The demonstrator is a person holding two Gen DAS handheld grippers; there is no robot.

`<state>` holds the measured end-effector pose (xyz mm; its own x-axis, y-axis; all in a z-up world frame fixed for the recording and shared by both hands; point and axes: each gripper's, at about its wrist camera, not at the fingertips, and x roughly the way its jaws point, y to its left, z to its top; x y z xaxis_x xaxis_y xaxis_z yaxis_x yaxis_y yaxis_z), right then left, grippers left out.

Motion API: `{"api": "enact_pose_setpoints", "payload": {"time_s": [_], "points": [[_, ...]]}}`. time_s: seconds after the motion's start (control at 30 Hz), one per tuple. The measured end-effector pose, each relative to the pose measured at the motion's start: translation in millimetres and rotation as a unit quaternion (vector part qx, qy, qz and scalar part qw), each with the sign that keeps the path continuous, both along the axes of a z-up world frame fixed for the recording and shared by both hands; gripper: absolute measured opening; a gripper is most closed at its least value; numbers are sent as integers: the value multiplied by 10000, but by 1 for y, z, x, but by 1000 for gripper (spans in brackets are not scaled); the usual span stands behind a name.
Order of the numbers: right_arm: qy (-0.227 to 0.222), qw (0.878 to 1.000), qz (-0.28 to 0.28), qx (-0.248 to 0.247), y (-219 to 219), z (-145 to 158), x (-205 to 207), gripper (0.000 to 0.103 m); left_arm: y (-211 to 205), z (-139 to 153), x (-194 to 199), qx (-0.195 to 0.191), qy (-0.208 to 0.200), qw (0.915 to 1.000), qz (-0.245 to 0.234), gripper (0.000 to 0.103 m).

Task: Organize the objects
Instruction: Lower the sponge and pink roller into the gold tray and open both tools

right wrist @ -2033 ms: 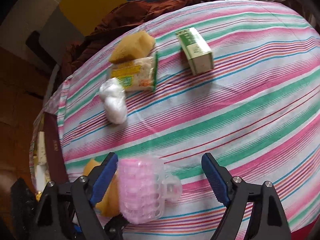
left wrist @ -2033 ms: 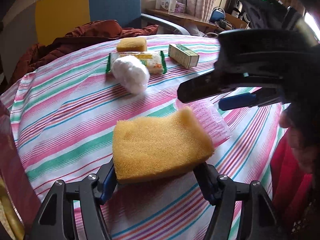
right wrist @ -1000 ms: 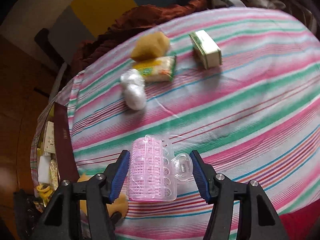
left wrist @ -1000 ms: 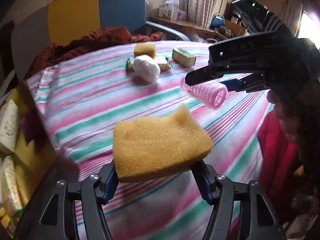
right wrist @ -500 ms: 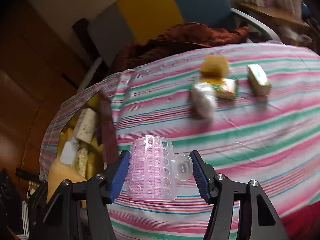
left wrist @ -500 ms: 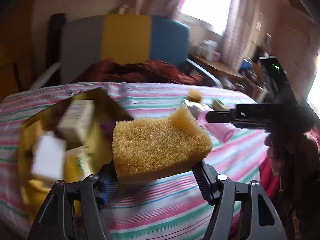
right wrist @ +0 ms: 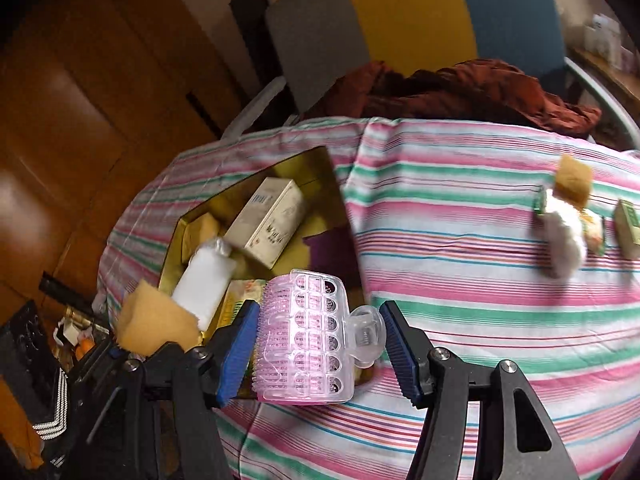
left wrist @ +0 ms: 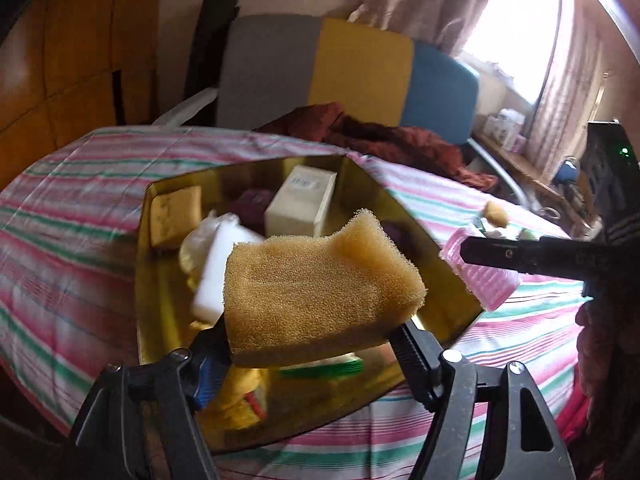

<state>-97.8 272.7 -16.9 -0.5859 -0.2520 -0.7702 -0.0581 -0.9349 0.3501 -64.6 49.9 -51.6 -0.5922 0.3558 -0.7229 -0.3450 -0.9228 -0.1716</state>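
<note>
Taking the gold box (left wrist: 420, 248) as landmark: the left gripper (left wrist: 316, 344) holds a yellow sponge (left wrist: 320, 288) over the box's near side, its jaws, which have just been opening, pressed on the sponge's ends. At the box's right edge the right gripper (right wrist: 316, 344) grasps a pink hair roller (right wrist: 304, 336), jaws easing wider. Far right of the box, on the striped cloth (right wrist: 460, 280), lie a second sponge (right wrist: 574, 178) and a white wad (right wrist: 564, 240).

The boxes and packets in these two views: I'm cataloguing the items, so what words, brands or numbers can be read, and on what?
Cream box in the gold tray: dark print, too blurred to read.
Green box on the striped cloth: too small to read.
Snack packet: too blurred to read.
Nothing legible anywhere.
</note>
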Motion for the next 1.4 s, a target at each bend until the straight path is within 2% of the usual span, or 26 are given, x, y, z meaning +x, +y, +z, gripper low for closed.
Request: {"api": "enact_pose_setpoints", "payload": {"time_s": [0.1,0.2,0.37,0.5,0.63,0.77,0.87,0.9,1.0,1.07,1.27,1.4], "points": [[-166,9998,14,133,-10,-11,-6,66,-3,-10,-2,-223,-133,9996,83,78],[-256,9996,-63,134,-10,-19,-5,78,-6,-15,4,-546,-69,9984,97,82],[-329,9993,-186,23,-3,-24,1,79,-12,-14,13,-782,9,9969,71,84],[-257,9994,-227,8,-4,-20,10,84,-23,-4,17,-514,76,9984,224,84],[-152,9994,-292,107,-10,-15,19,95,-28,15,22,-424,349,9981,263,84],[-50,9993,-292,244,-17,-9,25,97,-26,25,25,-337,519,9979,173,88],[14,9991,-273,320,-22,-7,28,99,-22,17,18,-453,310,9984,110,90],[24,9992,-264,310,-23,-7,29,99,-22,14,16,-420,255,9987,112,90],[39,9991,-267,337,-23,-6,33,99,-22,5,13,-208,13,9998,-5,103],[19,9990,-273,352,-23,-7,34,99,-26,3,12,-74,-42,9999,71,103],[47,9989,-301,346,-22,-7,38,99,-43,27,18,-42,463,9972,593,103],[150,9981,-360,468,-23,-4,41,99,-44,44,22,39,688,9955,648,102]]}}
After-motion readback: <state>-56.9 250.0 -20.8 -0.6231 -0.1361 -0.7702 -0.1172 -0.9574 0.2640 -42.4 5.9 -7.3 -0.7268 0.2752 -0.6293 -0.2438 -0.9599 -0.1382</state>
